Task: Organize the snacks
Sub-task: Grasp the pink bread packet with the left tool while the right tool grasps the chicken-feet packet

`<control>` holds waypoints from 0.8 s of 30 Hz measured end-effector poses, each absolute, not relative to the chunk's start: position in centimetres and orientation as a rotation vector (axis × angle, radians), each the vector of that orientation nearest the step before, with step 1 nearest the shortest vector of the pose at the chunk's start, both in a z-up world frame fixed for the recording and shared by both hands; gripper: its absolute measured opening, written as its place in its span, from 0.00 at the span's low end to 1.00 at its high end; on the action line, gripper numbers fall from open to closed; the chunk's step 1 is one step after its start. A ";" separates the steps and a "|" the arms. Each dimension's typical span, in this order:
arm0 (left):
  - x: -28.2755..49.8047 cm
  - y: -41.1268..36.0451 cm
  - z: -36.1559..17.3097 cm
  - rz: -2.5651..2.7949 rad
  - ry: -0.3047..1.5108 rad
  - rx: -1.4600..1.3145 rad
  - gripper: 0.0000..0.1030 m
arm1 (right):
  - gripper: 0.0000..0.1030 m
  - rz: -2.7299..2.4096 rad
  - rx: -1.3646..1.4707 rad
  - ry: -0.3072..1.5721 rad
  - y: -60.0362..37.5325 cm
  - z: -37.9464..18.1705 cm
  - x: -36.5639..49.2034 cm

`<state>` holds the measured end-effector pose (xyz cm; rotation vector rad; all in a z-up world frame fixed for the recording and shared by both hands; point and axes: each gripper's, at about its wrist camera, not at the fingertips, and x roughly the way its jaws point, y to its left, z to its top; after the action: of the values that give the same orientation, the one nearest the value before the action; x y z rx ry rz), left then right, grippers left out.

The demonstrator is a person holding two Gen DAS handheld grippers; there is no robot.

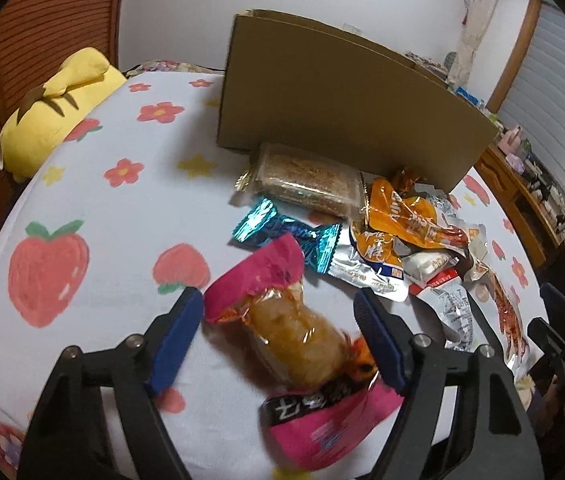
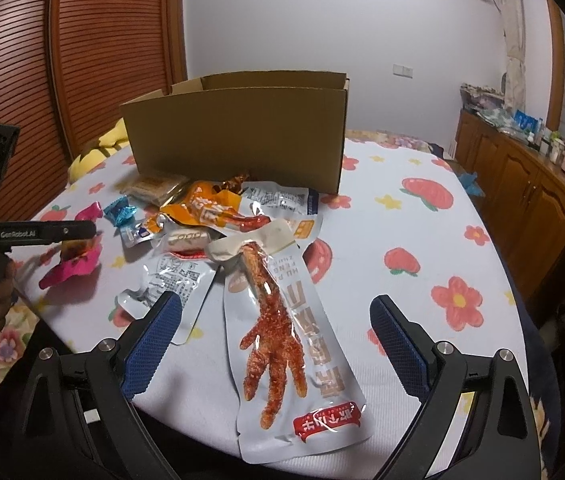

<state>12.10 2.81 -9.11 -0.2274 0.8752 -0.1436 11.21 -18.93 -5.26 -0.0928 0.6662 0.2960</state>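
Note:
A pile of snack packets lies on a flowered bedsheet in front of an open cardboard box [image 1: 342,92] [image 2: 238,132]. My left gripper [image 1: 280,308] is open, its fingers on either side of a pink-wrapped snack [image 1: 294,336] that lies on the sheet; the same snack shows in the right wrist view [image 2: 74,264]. My right gripper [image 2: 274,320] is open, its fingers on either side of a chicken-foot packet [image 2: 282,328]. Further back lie a blue candy [image 1: 286,236], a brown cake bar [image 1: 306,180] and orange packets [image 1: 398,216].
A yellow plush pillow [image 1: 58,108] lies at the far left of the bed. A wooden cabinet [image 2: 522,184] with clutter on top stands on the right. A slatted wooden wardrobe [image 2: 82,60] stands behind on the left.

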 end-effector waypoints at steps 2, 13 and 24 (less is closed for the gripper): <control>12.3 2.5 -9.0 -0.144 0.879 -0.192 0.75 | 0.94 0.296 -0.093 0.667 -18.9 -5.2 11.2; 12.0 3.1 -9.3 -0.160 0.916 -0.150 0.75 | 0.94 0.300 -0.111 0.678 -18.8 -5.5 11.8; 11.9 1.9 -9.6 -0.180 0.934 -0.076 0.42 | 0.94 0.383 -0.146 0.798 -18.8 -6.8 14.1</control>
<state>11.94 1.89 -9.59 -0.0763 0.9339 -0.1804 14.05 -18.80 -6.80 -0.1459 0.7984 0.3827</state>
